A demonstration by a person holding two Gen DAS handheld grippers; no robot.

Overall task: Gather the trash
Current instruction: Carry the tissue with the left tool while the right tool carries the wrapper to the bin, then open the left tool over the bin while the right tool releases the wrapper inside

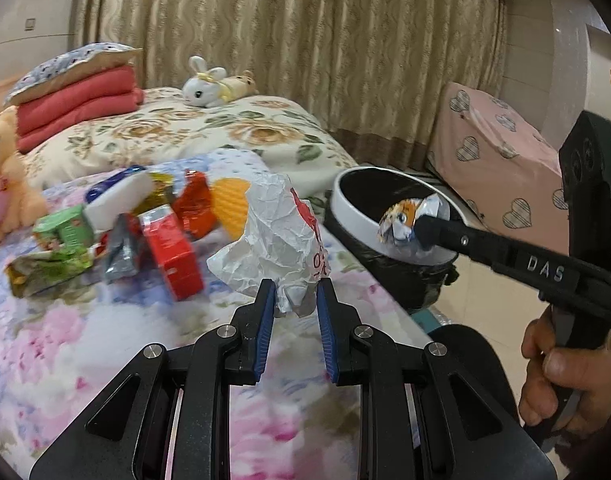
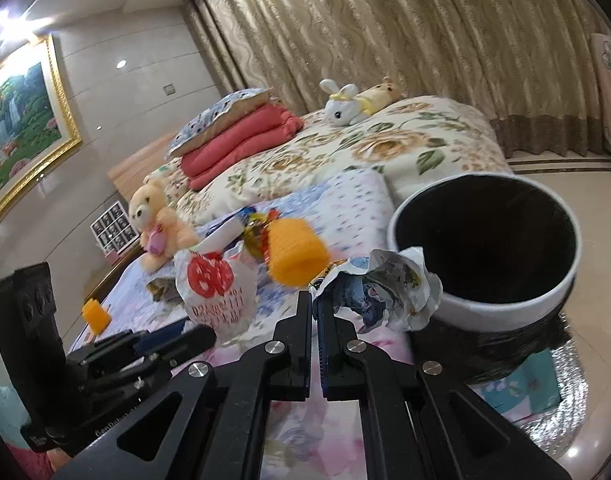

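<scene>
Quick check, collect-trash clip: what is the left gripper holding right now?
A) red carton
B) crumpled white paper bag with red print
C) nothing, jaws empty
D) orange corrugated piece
B: in the left wrist view the left gripper has its blue pads pinched on the neck of the crumpled white paper bag, lifted above the bed, while the red carton lies in the pile behind.

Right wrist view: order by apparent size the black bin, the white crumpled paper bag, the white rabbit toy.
1. Black bin with white rim
2. White crumpled paper bag
3. White rabbit toy, though it sits farthest away
</scene>
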